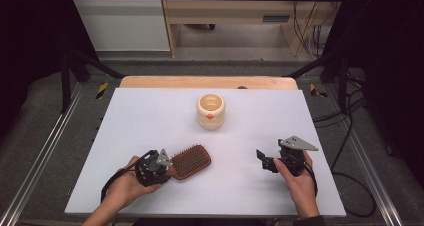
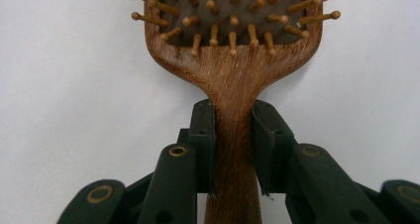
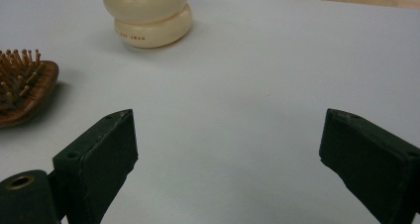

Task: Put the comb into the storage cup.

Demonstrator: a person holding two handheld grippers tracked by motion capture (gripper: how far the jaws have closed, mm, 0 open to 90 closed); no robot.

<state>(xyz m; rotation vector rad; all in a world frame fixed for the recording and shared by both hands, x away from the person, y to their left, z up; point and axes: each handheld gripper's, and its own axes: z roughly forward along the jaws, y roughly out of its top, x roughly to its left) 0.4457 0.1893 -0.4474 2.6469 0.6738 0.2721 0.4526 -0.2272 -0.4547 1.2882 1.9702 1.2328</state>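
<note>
A wooden paddle hairbrush [image 1: 190, 161] lies bristles-up on the white table top [image 1: 150, 121], front left. My left gripper [image 1: 167, 167] is shut on the hairbrush's handle [image 2: 233, 135], one jaw on each side of its narrow neck. The brush head [image 2: 233, 30] points away from the gripper. My right gripper [image 1: 262, 158] rests at the front right, held by a hand, its jaws wide open with nothing between them [image 3: 228, 154]. A cream ridged cup [image 1: 210, 111] with an orange mark stands upright at the table's middle back, also seen as the cup [image 3: 148, 16] in the right gripper view.
A wooden strip [image 1: 207, 82] runs along the table's far edge. Metal frame rails [image 1: 45, 146] flank both sides, and black cables [image 1: 345, 116] lie on the floor to the right. Bare white surface separates the brush, cup and right gripper.
</note>
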